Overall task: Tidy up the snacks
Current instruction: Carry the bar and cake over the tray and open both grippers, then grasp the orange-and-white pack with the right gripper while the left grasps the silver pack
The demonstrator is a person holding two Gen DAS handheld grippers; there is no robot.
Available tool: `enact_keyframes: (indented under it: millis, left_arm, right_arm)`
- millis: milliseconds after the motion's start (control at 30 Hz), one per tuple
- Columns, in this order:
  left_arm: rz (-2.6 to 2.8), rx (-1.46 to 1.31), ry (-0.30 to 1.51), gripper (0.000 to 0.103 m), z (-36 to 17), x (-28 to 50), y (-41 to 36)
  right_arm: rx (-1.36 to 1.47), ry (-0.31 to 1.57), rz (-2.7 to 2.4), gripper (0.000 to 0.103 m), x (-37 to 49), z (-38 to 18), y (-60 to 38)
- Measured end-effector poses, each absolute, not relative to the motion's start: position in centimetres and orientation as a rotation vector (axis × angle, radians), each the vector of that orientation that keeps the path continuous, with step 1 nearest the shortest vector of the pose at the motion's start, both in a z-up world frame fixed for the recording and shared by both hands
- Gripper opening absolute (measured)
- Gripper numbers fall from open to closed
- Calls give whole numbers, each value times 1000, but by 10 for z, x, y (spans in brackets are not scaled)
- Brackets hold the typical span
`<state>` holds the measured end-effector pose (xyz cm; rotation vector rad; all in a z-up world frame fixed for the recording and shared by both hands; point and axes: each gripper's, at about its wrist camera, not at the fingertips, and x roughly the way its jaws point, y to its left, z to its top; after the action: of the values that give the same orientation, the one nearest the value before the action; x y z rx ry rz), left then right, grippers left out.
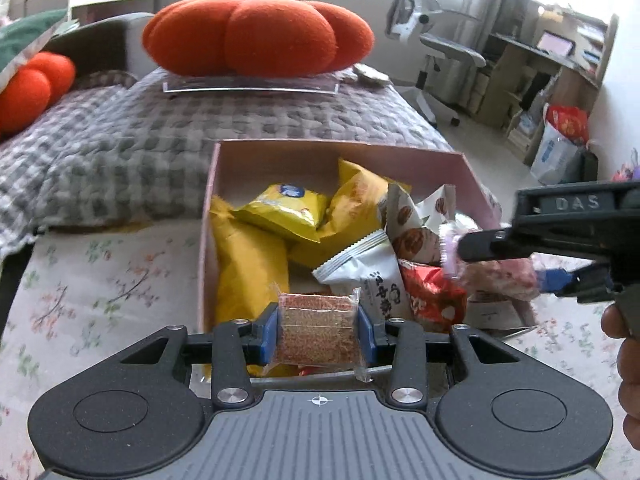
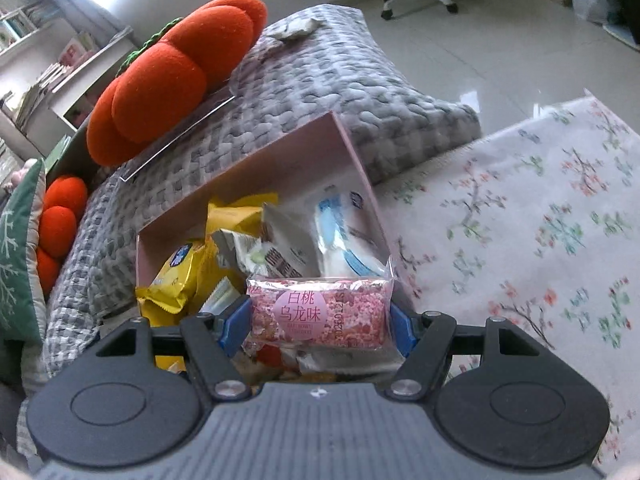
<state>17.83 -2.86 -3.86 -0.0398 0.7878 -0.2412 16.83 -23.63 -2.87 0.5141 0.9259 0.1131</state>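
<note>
A pink cardboard box point(image 1: 400, 152) sits on a floral cloth and holds several snack packets: yellow ones point(image 1: 284, 212), a white one point(image 1: 368, 268) and a red one point(image 1: 432, 300). My left gripper point(image 1: 318, 336) is shut on a clear packet of brown crumbly snack point(image 1: 316, 332) above the box's near edge. My right gripper point(image 2: 320, 320) is shut on a pink packet with Chinese print point(image 2: 320, 312), held over the box point(image 2: 280, 152). The right gripper also shows in the left wrist view point(image 1: 560, 236), at the box's right side with the pink packet point(image 1: 496, 272).
A grey checked quilt point(image 1: 120, 140) lies behind the box, with a large orange pumpkin cushion point(image 1: 256, 32) on a clear tray and a smaller one point(image 1: 28, 84) at left. An office chair point(image 1: 440, 48) and shelves stand at the right. The floral cloth point(image 2: 540, 220) extends right of the box.
</note>
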Motion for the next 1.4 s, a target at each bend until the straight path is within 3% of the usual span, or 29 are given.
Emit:
enact_keyframes:
  millis: [300,500,567,667,833,1100,1400]
  left_arm:
    - [-266,-47,755,38,-47,195,-29]
    - [-292,-43,737,44,-42,194,-28]
    - [-311,-26,718,64,-33,190,-27]
    - [-309,13,650,75,-15,176,-24]
    - [-262,15,616,79,7,158,-8]
    - [-122,-61,759,79,0,131,17]
    - [-19,-216,974,79,-23,94,35]
  right_arm:
    - [416,902,151,66,193,-34,-207]
    - [402,877,213,67,194,-32,-192]
    - [427,862,227,69,192,-25,-193]
    - [433,834,191,74,188,-13,-201]
    - [467,836,181,72,171,0,-223]
    - [453,914,122,73,143,-5,-250]
    - [145,1033,322,78,110,-1,-196]
